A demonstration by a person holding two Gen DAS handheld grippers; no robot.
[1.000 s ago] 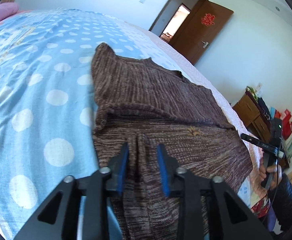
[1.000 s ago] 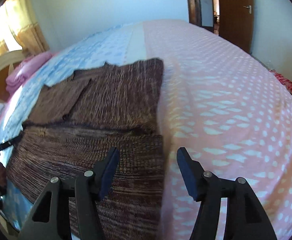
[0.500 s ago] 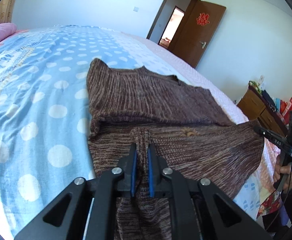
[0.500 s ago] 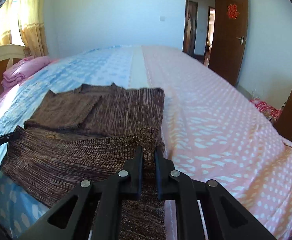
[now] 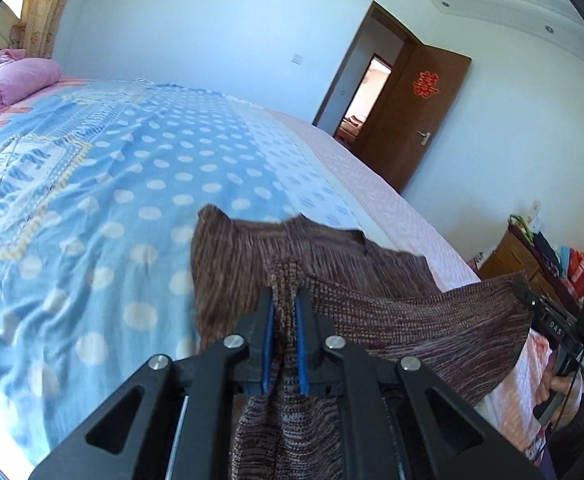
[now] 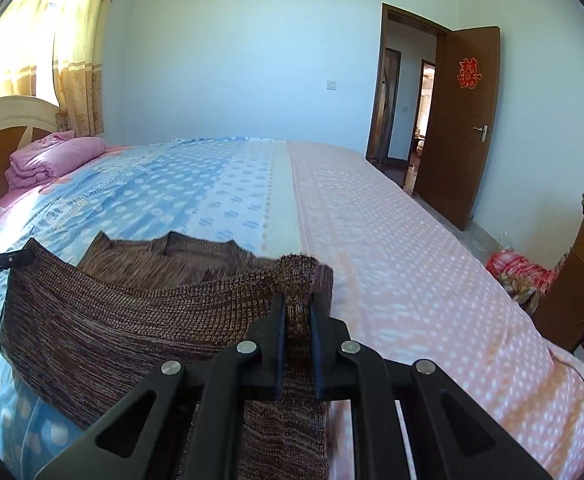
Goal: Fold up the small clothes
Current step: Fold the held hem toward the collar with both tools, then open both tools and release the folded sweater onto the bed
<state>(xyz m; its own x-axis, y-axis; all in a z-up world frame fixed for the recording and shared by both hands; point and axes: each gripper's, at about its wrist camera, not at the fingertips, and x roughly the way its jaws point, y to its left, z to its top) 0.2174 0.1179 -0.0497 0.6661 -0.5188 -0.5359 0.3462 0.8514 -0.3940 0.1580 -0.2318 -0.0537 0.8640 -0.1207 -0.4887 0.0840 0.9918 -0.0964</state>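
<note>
Pinching brown sweater [image 5: 392, 320] hem: left gripper [image 5: 283, 312] jaws clamped, right gripper [image 6: 297, 316] jaws clamped.

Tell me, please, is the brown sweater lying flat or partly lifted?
Partly lifted: the left gripper and right gripper each pinch its near edge, raising the brown sweater above the bed, while its far part rests there.

Left gripper [image 5: 283, 312] and right gripper [image 6: 297, 316]: matte black angular frames with triangular cut-outs, round silver screws, and fingers [image 5: 267, 328] lined with blue pads. Bare-skinned hand [image 5: 560, 386], dark sleeve.
</note>
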